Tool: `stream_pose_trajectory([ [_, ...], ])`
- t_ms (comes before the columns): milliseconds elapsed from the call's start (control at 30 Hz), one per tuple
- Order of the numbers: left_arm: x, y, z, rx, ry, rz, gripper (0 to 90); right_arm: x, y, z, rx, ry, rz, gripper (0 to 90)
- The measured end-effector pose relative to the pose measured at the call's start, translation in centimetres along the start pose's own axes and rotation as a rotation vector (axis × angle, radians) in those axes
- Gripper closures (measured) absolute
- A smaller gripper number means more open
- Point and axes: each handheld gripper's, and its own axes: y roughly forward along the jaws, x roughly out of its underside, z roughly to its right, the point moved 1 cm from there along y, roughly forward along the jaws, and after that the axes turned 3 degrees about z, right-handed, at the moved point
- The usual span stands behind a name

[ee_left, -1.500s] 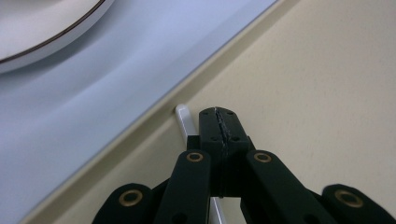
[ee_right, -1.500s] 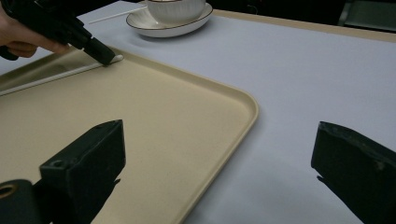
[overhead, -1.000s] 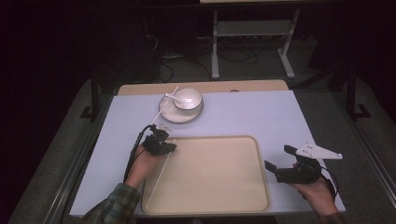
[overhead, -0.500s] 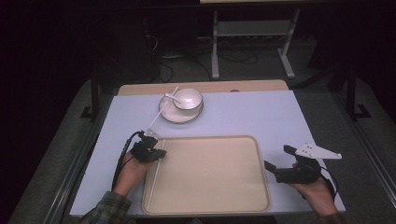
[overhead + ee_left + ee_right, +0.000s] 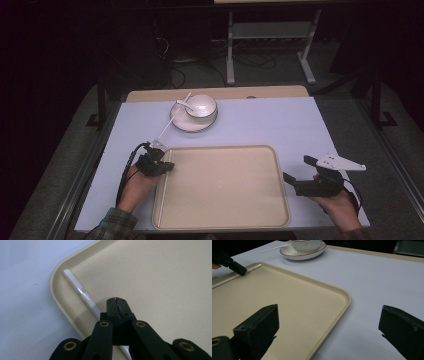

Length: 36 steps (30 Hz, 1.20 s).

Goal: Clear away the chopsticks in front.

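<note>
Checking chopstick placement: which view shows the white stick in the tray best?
Left gripper view: the stick lies sharp along the tray rim under the shut left claw. Right gripper view shows it distant; in the high view the claw covers it.

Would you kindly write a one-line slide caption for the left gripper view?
Left gripper, jaws shut, above a white chopstick lying along the rim inside the beige tray.

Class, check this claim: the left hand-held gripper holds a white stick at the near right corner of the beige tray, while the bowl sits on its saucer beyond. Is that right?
Not quite. The left hand-held gripper holds the white stick at the tray's far left corner, as the high view shows. The bowl does sit on its saucer beyond.
</note>
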Motion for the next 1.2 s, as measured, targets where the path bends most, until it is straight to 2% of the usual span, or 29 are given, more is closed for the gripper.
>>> stream_pose_trajectory([
  [233,-0.5,-0.2,-0.1,0.006,0.001,0.026,89.5,0.0,0.1,0.0,0.001,-0.002,-0.002,2.4],
  [367,-1.3,-0.6,-0.7,-0.003,0.011,0.036,83.6,0.0,0.2,0.0,0.002,-0.004,-0.007,2.4],
  [567,-2.4,-0.9,-1.7,0.007,-0.007,0.046,75.4,0.0,0.2,0.0,0.004,-0.003,-0.007,2.4],
  [733,-3.5,-0.8,-2.6,-0.002,-0.015,0.048,69.5,0.1,0.1,0.1,0.006,-0.001,-0.006,2.4],
  [1200,-7.1,-0.5,-5.5,-0.031,-0.041,0.071,67.7,0.1,0.1,0.2,0.01,0.001,-0.007,2.4],
])
